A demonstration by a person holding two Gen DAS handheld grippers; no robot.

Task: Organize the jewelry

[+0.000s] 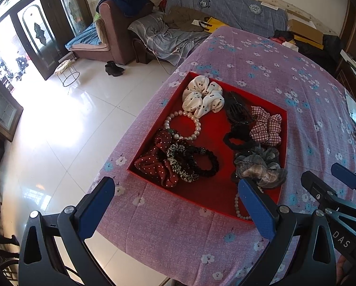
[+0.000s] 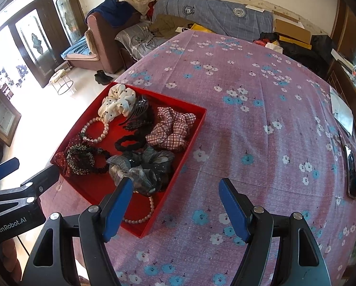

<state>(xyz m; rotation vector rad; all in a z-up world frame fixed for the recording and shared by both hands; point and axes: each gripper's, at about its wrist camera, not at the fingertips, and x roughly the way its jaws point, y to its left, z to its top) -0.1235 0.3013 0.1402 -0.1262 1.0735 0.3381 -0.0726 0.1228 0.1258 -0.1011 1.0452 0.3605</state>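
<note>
A red tray (image 1: 216, 190) (image 2: 94, 187) lies on the floral tablecloth. In it are a white dotted scrunchie (image 1: 203, 96), a pearl bracelet (image 1: 198, 126), a black hair claw (image 1: 237, 109), a plaid scrunchie (image 2: 172, 128), a grey scrunchie (image 2: 142, 166), a maroon dotted scrunchie (image 1: 154, 164) and a pink bead bracelet (image 2: 139, 219). My left gripper (image 1: 175, 182) hovers open over the tray's near edge, empty. My right gripper (image 2: 176, 183) stands open and empty over the tray's right corner; its left finger (image 2: 120, 202) covers part of the grey scrunchie.
The purple floral cloth (image 2: 249, 131) covers the table to the right of the tray. A phone (image 2: 350, 174) and a sheet of paper (image 2: 342, 109) lie near the right edge. The table drops to a tiled floor (image 1: 70, 131) on the left. A cluttered sofa (image 1: 225, 7) stands behind.
</note>
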